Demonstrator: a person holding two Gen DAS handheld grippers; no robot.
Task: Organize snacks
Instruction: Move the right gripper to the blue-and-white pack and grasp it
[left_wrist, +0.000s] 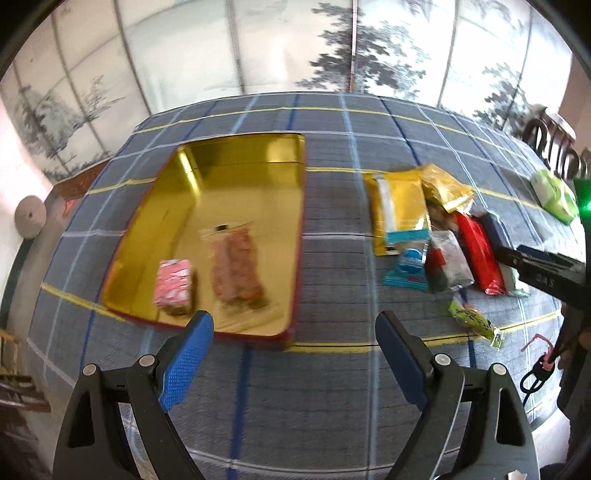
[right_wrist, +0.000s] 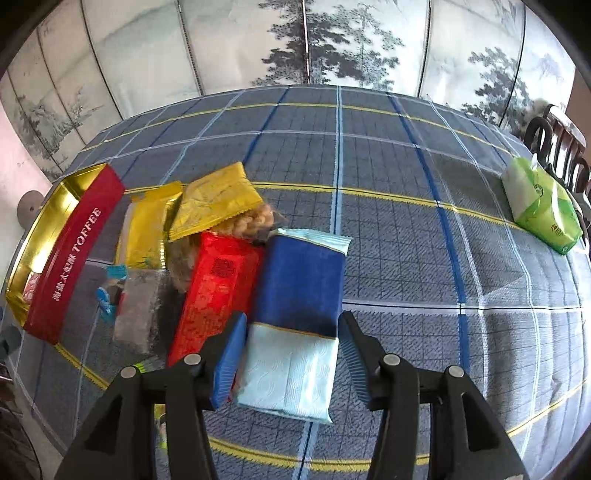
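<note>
A gold-lined red toffee tin (left_wrist: 280, 236) lies open on the checked tablecloth; it also shows in the right wrist view (right_wrist: 74, 251). In it lie a pink packet (left_wrist: 173, 288) and a clear bag of brown snacks (left_wrist: 236, 273). My left gripper (left_wrist: 291, 332) is open and empty, just in front of the tin. A pile of snack packets lies to the right: gold (right_wrist: 214, 199), red (right_wrist: 218, 291), grey (right_wrist: 140, 310) and a blue-and-pale packet (right_wrist: 299, 306). My right gripper (right_wrist: 291, 332) is open, its pads on either side of the blue packet.
A green tissue pack (right_wrist: 539, 206) lies at the table's far right, near a dark chair (right_wrist: 561, 144). A small green packet (left_wrist: 476, 321) lies near the front edge. A painted folding screen stands behind the table. The right gripper's body (left_wrist: 535, 269) enters the left wrist view.
</note>
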